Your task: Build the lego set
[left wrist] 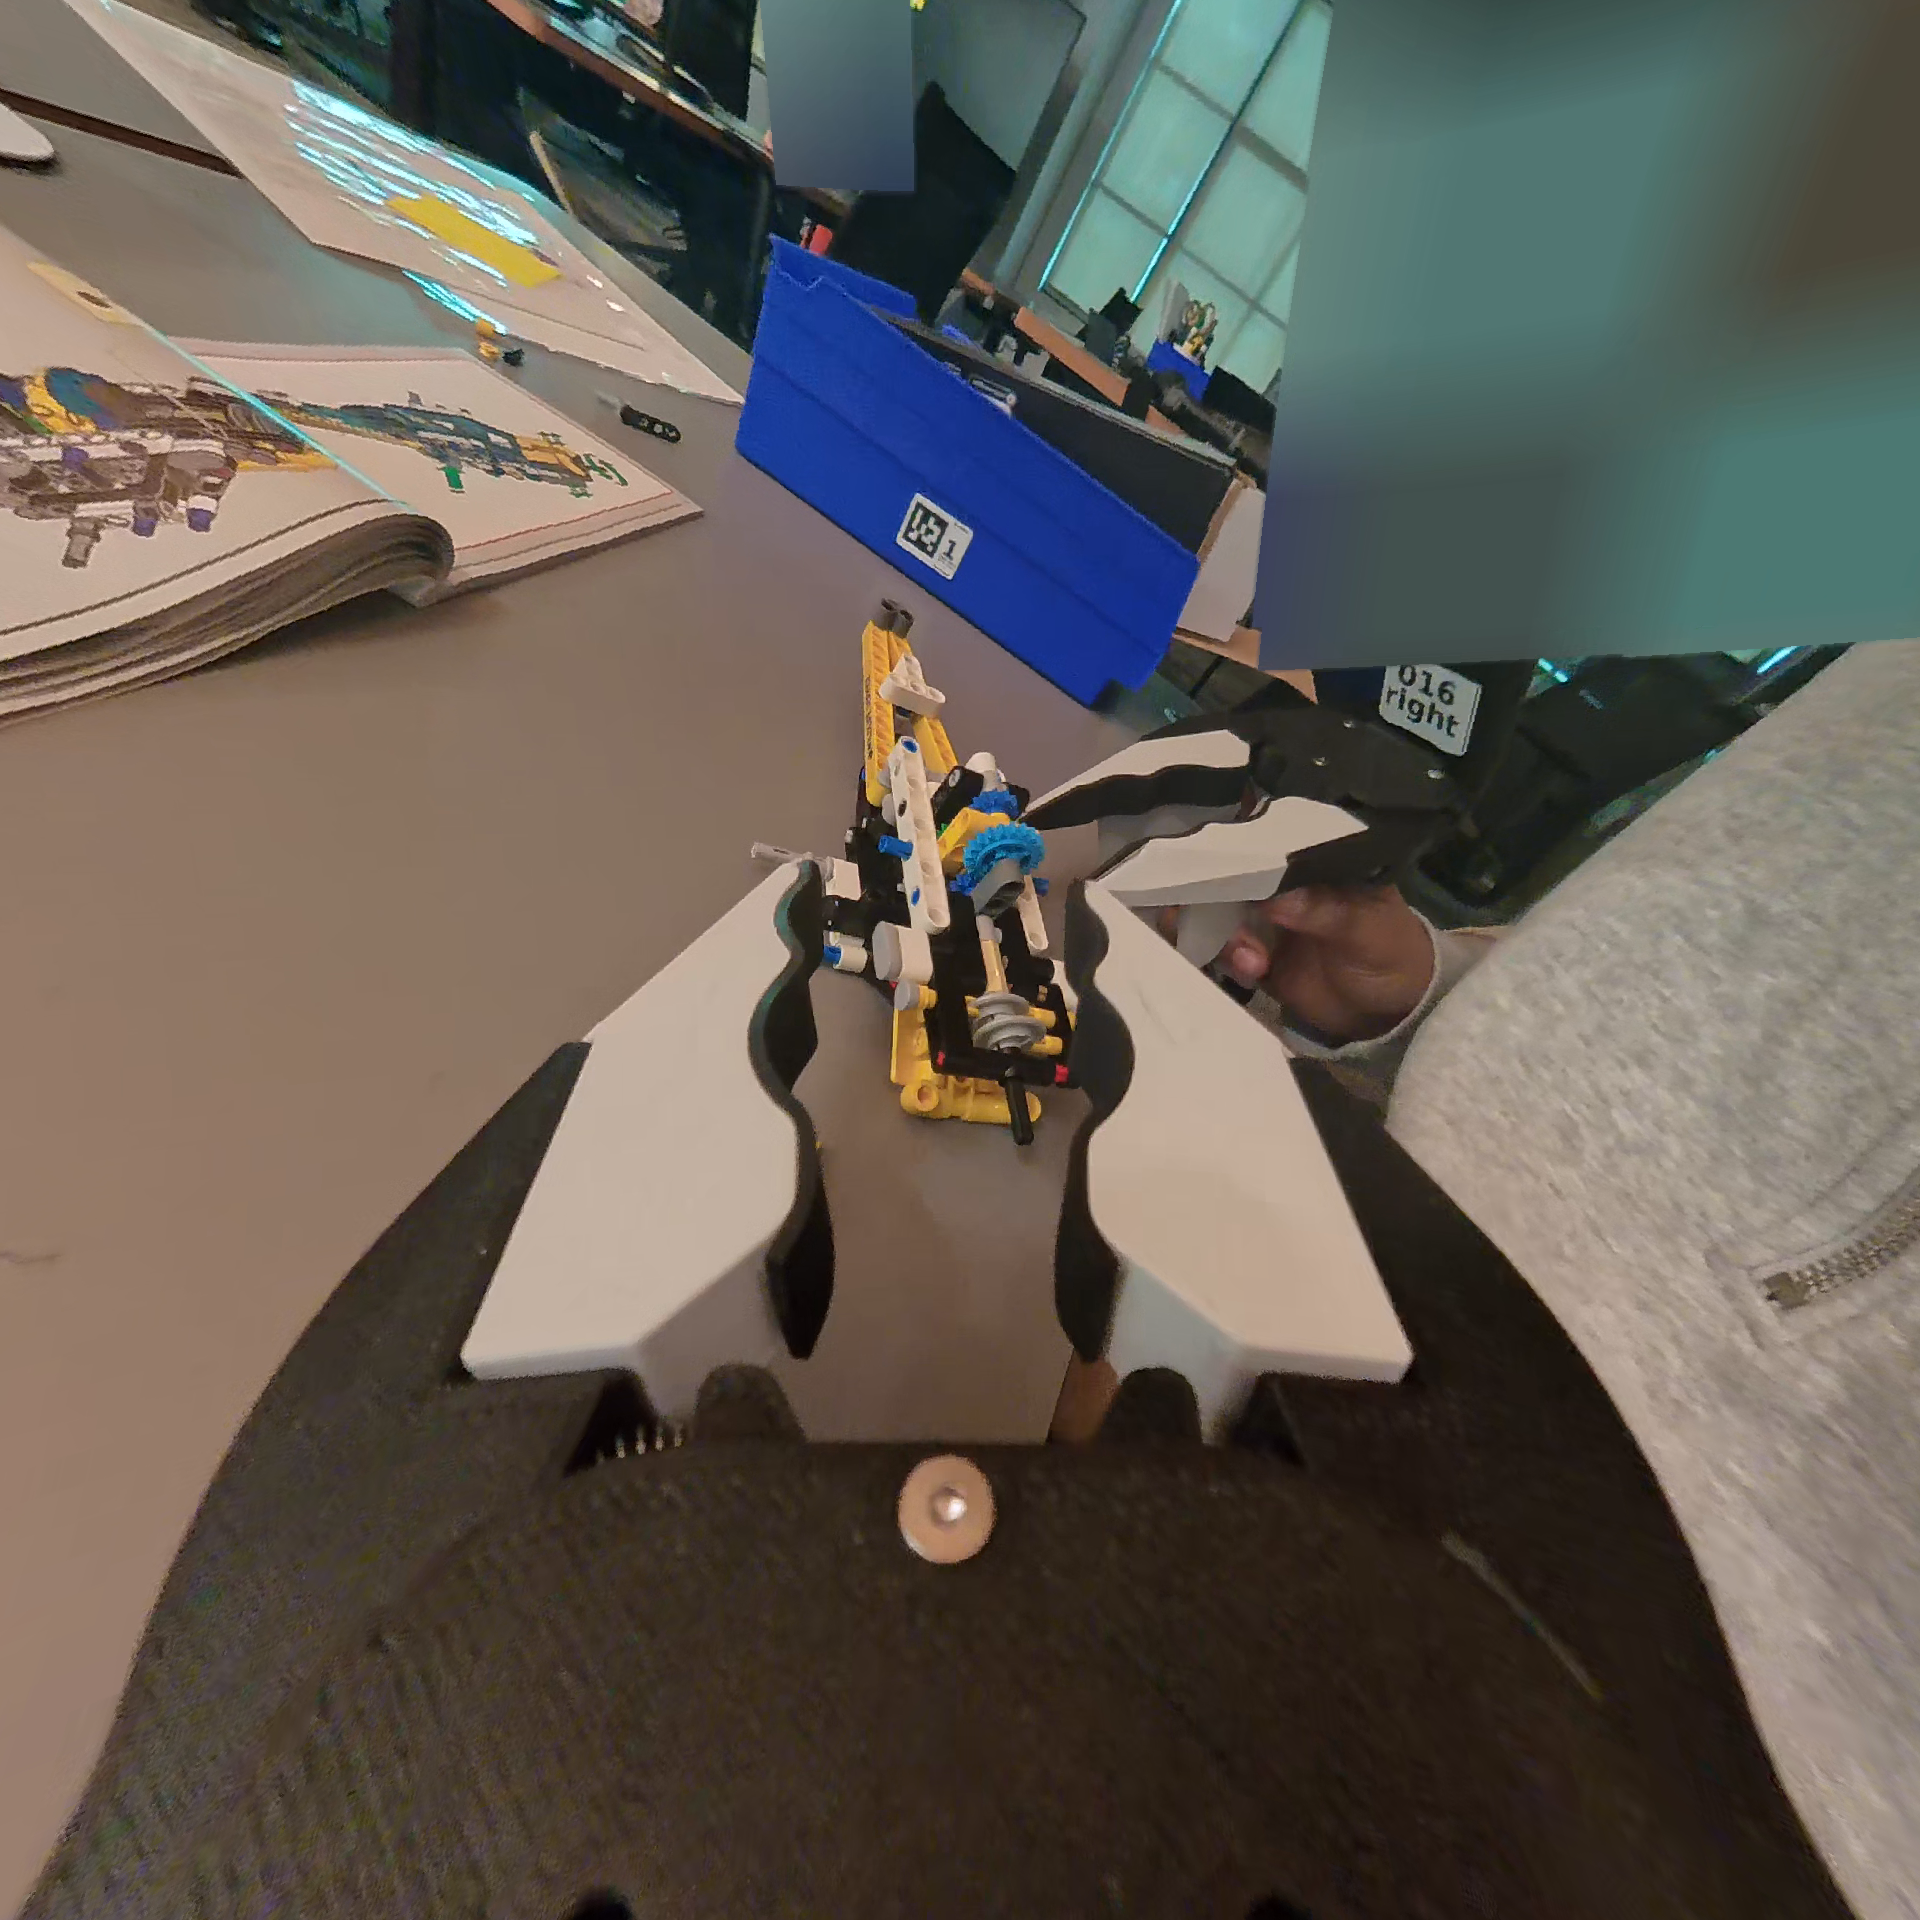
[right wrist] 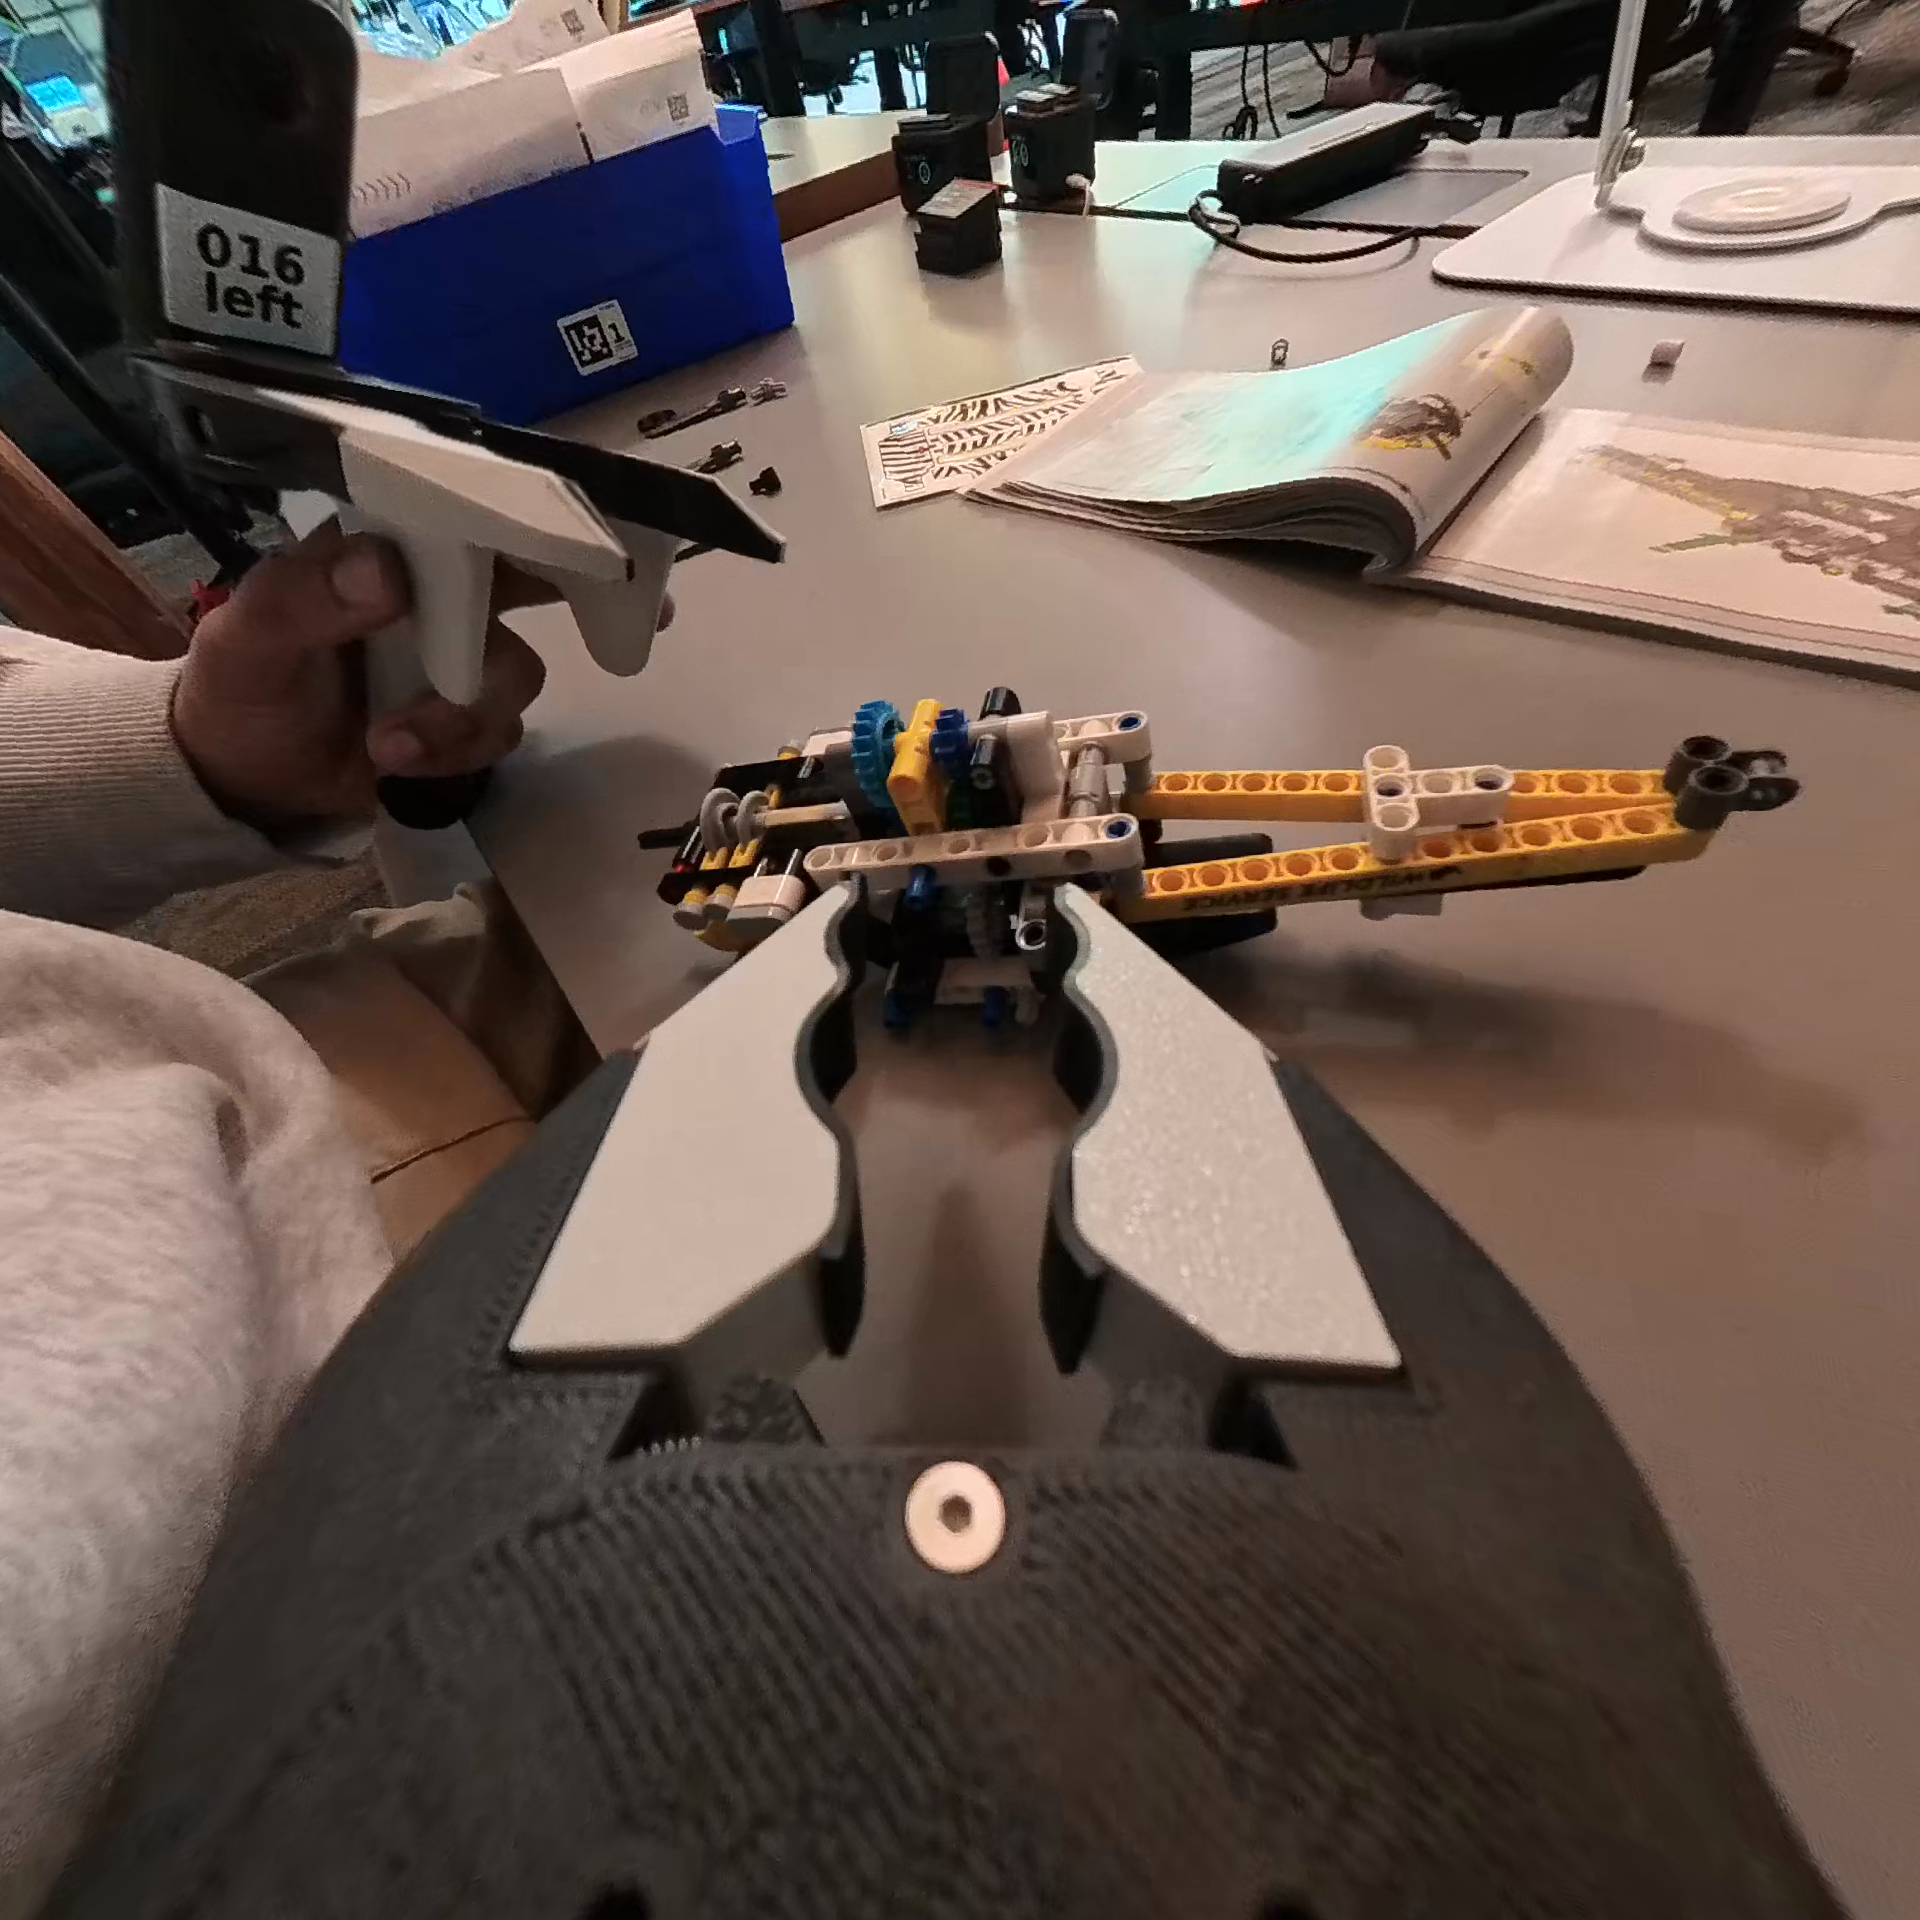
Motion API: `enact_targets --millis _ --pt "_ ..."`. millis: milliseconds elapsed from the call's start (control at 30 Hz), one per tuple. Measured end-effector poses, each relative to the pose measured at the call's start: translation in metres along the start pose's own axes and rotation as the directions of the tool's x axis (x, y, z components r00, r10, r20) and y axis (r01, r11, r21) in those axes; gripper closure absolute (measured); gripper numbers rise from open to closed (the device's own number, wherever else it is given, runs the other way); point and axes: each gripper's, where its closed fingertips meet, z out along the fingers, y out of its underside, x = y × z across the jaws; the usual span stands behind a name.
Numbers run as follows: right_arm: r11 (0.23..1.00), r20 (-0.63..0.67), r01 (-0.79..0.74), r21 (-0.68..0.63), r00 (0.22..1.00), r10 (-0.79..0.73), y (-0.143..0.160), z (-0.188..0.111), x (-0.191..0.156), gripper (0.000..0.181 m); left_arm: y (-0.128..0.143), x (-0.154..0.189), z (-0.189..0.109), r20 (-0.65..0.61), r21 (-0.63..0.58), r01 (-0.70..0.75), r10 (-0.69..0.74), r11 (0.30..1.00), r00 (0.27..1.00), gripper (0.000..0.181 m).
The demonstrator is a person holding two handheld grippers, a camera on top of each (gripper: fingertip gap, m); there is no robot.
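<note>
A lego model [left wrist: 956, 935] of yellow beams, white beams, black frames and blue gears lies on the grey table [left wrist: 312, 935]. In the right wrist view the model [right wrist: 1039, 821] lies crosswise with its long yellow beams pointing right. My right gripper [right wrist: 958, 899] has its fingertips on either side of the model's middle, shut on it from the near side. It also shows in the left wrist view [left wrist: 1049, 831], beside the blue gear. My left gripper [left wrist: 940, 883] is open and empty. It hovers above the model's short end, as the right wrist view [right wrist: 727, 535] shows.
An open instruction book [left wrist: 312, 488] [right wrist: 1351, 468] lies beyond the model. A blue bin [left wrist: 935, 468] [right wrist: 561, 260] stands at the table's far side. Small loose black pieces [right wrist: 717, 400] lie near the bin. A sticker sheet [right wrist: 987, 436] lies by the book. The table edge runs near the person's grey sleeve [left wrist: 1662, 1143]. Tip to tip, the grippers are about 10 cm apart.
</note>
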Motion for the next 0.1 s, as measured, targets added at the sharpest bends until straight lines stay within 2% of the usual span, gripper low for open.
enact_targets --millis 100 --pt "1.0 0.025 0.007 0.013 1.0 -0.007 -0.0016 -0.0006 -0.0043 0.152 -0.0032 -0.0007 -0.0011 -0.037 0.022 0.052 -0.051 0.998 0.998 0.136"
